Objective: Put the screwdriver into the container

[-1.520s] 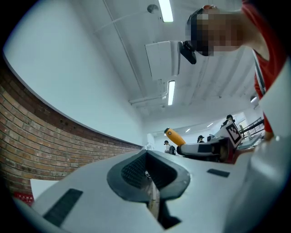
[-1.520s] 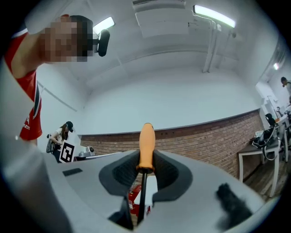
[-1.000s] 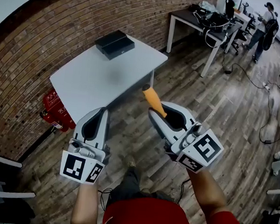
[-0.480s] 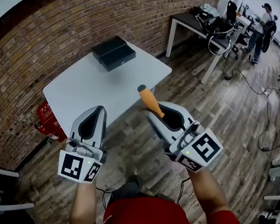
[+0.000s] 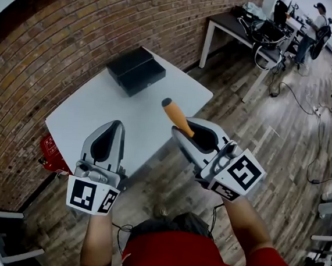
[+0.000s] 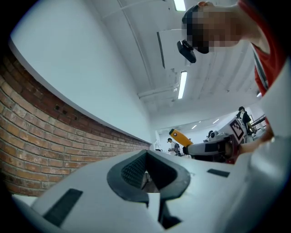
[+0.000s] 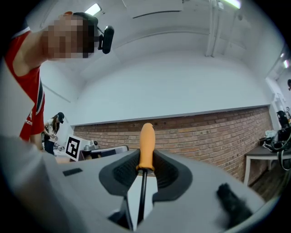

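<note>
You are holding the right gripper [image 5: 185, 132] out in front of you, its jaws pinching the screwdriver [image 5: 176, 115]. In the right gripper view the dark shaft is running down between the two pads, and the orange handle is sticking out past the tips. In the head view the handle is pointing up and away from you, its end showing over the near edge of the white table [image 5: 107, 109]. The black container [image 5: 136, 70] is sitting on the far part of that table, close to the brick wall [image 5: 70, 32] and well apart from the screwdriver; whether it is open is not clear from here. Your left gripper [image 5: 111, 131] is hovering beside the right one over the table's near side, its jaws pressed together with nothing between them.
</note>
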